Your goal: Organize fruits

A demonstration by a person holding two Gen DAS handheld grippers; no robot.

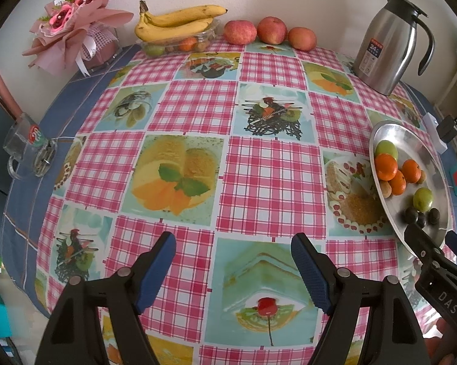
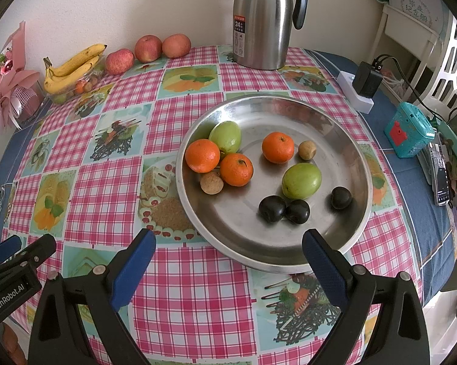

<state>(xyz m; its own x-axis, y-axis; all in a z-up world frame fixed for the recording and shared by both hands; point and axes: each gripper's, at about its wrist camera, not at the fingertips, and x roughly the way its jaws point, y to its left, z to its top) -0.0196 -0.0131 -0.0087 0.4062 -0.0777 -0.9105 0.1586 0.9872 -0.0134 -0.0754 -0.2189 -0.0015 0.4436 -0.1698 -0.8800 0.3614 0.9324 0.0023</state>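
Metal plate [image 2: 344, 140] sits on the checked surface [image 2: 192, 289], right of centre. It holds three oranges [image 2: 236, 169], two green fruits [image 2: 301, 181], three dark plums [image 2: 272, 208] and two small brown fruits [image 2: 211, 183]. Bananas [image 1: 173, 21] on a clear tray [image 1: 208, 35] and three apples [image 1: 271, 30] lie along the far wall; steel jug [image 2: 262, 21] stands behind the plate. Left tongs [image 1: 233, 269] released, nothing between them, over bare cloth. Right tongs [image 2: 228, 269] released, empty, just before the plate's near rim.
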